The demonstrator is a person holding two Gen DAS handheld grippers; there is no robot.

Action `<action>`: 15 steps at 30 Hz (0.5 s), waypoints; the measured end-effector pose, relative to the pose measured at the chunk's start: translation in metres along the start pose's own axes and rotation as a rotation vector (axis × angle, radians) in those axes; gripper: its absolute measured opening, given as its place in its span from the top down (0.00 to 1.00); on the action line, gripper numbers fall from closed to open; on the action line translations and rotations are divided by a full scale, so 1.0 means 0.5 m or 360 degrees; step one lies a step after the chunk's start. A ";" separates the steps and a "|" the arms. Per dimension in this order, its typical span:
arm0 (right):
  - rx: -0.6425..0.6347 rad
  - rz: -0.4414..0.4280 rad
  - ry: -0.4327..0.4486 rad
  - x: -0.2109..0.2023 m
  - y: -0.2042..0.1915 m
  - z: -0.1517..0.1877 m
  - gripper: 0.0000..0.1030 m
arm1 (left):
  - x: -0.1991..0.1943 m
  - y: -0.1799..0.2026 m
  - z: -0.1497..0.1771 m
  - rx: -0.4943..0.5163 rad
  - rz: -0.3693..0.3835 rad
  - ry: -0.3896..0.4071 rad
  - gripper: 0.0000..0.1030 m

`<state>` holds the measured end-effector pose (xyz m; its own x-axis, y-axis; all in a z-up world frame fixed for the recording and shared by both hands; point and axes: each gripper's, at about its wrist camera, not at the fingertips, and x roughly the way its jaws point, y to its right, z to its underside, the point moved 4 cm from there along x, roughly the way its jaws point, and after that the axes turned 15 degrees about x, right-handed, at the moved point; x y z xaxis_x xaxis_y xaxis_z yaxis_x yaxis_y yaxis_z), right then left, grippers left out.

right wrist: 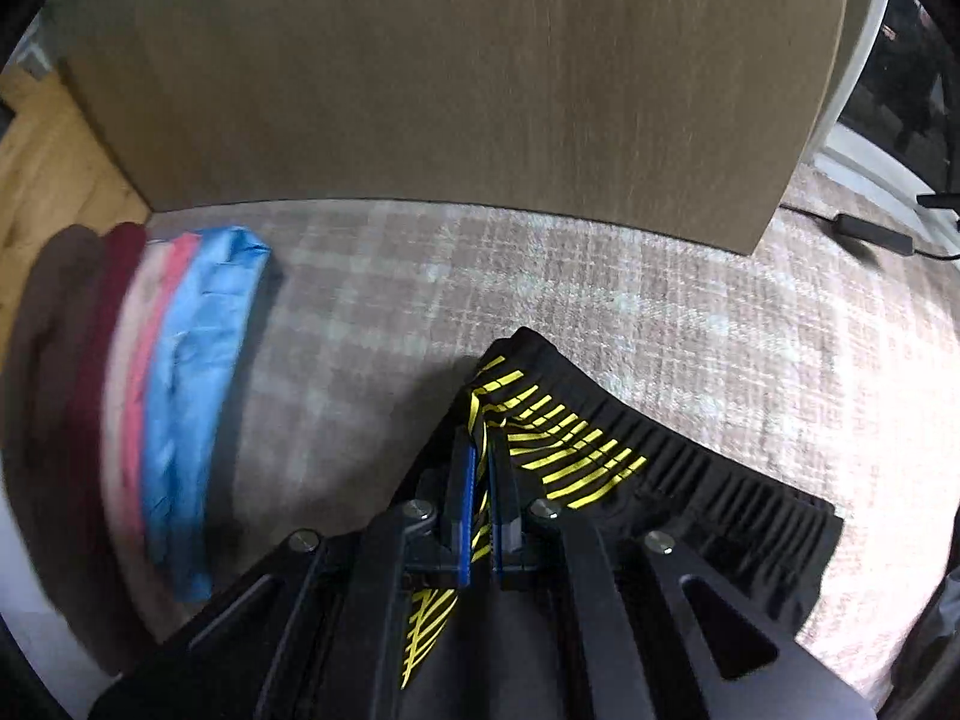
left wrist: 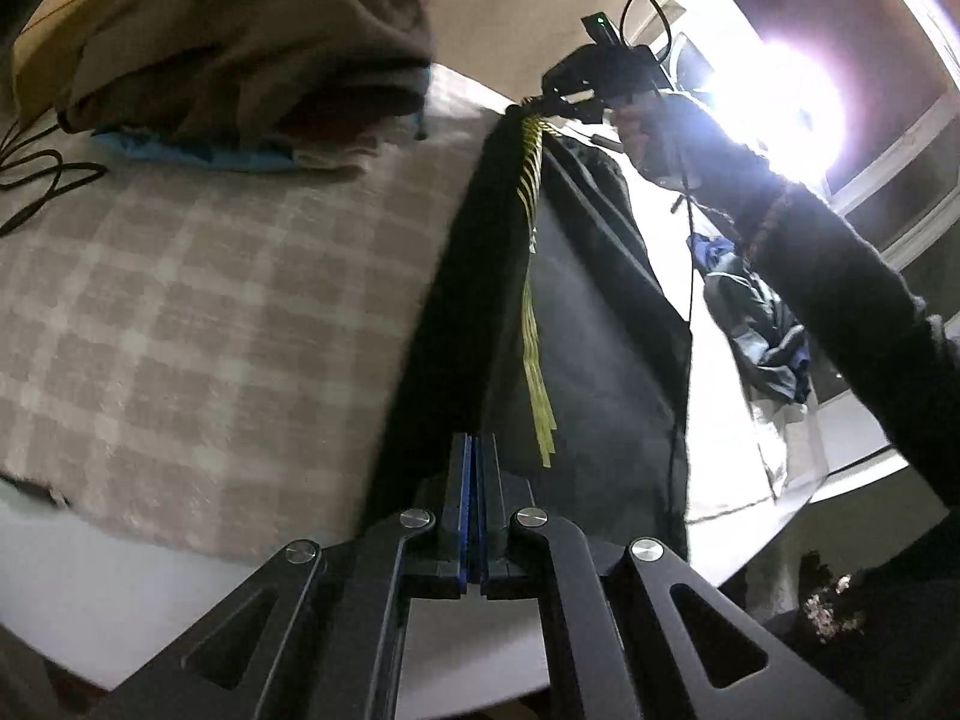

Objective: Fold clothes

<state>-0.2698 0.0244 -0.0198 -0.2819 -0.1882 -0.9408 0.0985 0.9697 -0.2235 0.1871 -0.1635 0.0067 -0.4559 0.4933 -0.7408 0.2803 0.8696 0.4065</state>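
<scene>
Black shorts (left wrist: 600, 330) with yellow stripes hang stretched between both grippers above a plaid blanket (left wrist: 210, 300). In the left wrist view my left gripper (left wrist: 478, 441) has its blue pads pressed together on the near edge of the shorts. Far up the cloth, my right gripper (left wrist: 534, 105) pinches the other end, held by a hand in a dark sleeve (left wrist: 840, 276). In the right wrist view my right gripper (right wrist: 483, 438) is shut on the ribbed waistband of the shorts (right wrist: 720, 498), which touches the blanket (right wrist: 600, 300).
A stack of folded clothes (right wrist: 180, 390) in blue, pink, maroon and brown lies at the left, also seen as the folded stack (left wrist: 252, 60). A wooden headboard (right wrist: 480, 60) stands behind. A black cable (left wrist: 36, 180) lies at the left edge. Loose clothes (left wrist: 762, 330) sit at the right.
</scene>
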 end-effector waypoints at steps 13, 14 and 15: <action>-0.0100 -0.0123 0.0107 -0.227 0.123 0.151 0.50 | 0.025 0.029 -0.019 0.0130 -0.0024 -0.0177 0.64; -0.0042 -0.0158 0.0091 -0.243 0.148 0.182 0.50 | 0.035 0.043 -0.017 0.0178 -0.0038 -0.0210 0.64; 0.0021 -0.0199 0.0066 -0.257 0.177 0.220 0.50 | 0.045 0.053 -0.011 0.0201 -0.0045 -0.0236 0.64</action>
<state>-0.1199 0.1174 0.0531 -0.3318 -0.3008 -0.8941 0.0728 0.9368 -0.3422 0.1796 -0.1294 0.0038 -0.3379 0.4520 -0.8255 0.3770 0.8687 0.3213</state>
